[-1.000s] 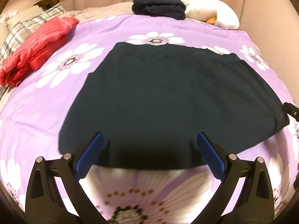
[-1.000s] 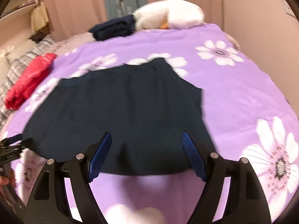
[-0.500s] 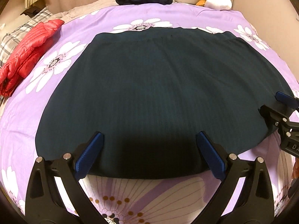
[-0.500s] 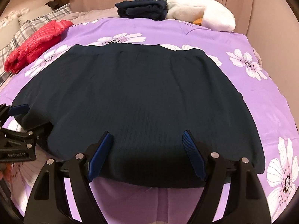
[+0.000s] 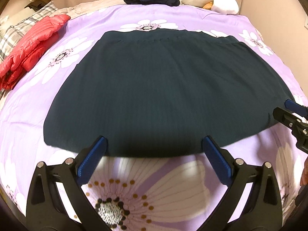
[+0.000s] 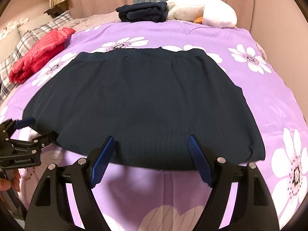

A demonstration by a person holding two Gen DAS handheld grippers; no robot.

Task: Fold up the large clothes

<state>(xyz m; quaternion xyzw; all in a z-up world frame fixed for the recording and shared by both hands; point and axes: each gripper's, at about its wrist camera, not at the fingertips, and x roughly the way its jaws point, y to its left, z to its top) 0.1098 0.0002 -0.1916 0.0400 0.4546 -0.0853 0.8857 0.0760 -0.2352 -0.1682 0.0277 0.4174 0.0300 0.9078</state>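
Dark ribbed garment (image 5: 165, 94) lies flat, trapezoid-shaped, just ahead of both grippers on the purple floral bedspread (image 5: 259, 154). Left gripper (image 5: 154, 159) gapes wide, holding nothing; right gripper (image 6: 151, 157) likewise, its 2 blue ridged pads (image 6: 200, 161) at the hem.

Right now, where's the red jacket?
The red jacket lies at the far left of both views, on the purple bedspread against the plaid pillow, well left of the dark skirt.
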